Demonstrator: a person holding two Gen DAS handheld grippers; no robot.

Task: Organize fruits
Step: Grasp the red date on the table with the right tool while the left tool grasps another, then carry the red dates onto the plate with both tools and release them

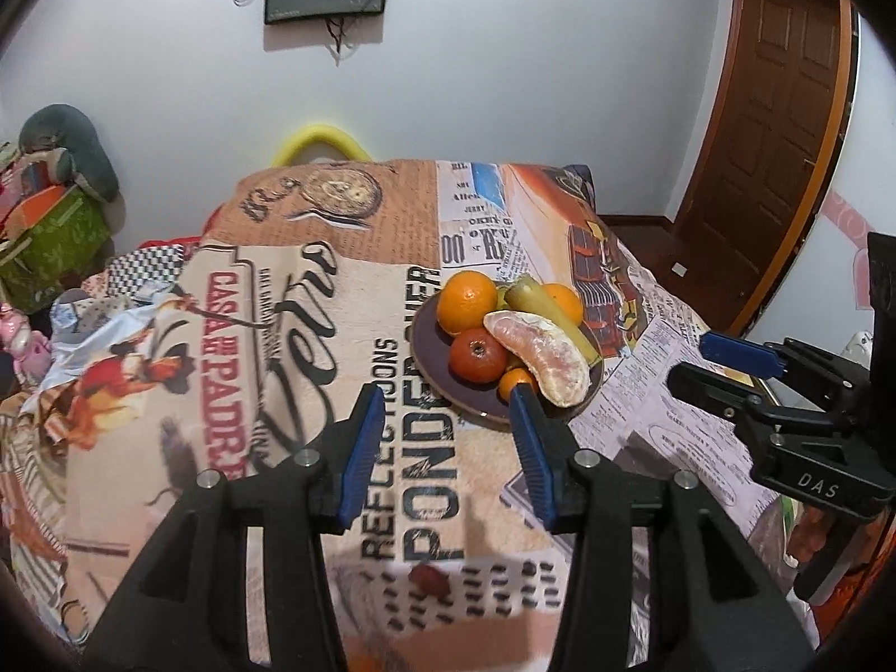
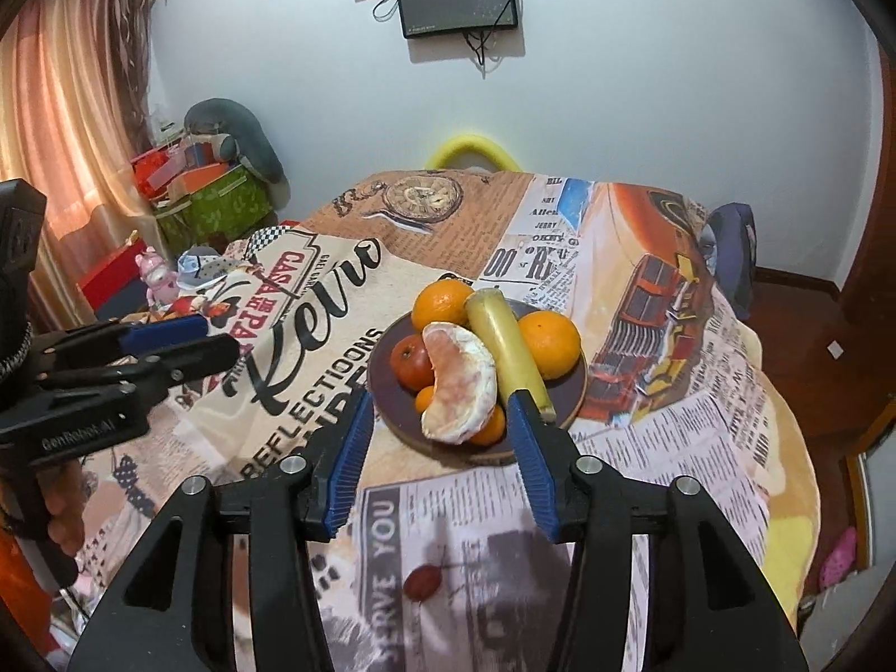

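Near the plate [image 2: 565, 397] rim, right gripper [image 2: 437, 442] jaws apart, perhaps empty

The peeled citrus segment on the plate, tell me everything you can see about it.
The peeled citrus segment is a big crescent-shaped wedge, pale pinkish-orange flesh under patches of white pith, with no rind on it. It lies on top of the pile on the dark round plate, toward its near edge, curving around a red tomato-like fruit. It rests against the yellow-green banana and over small oranges. Neither tool touches it.
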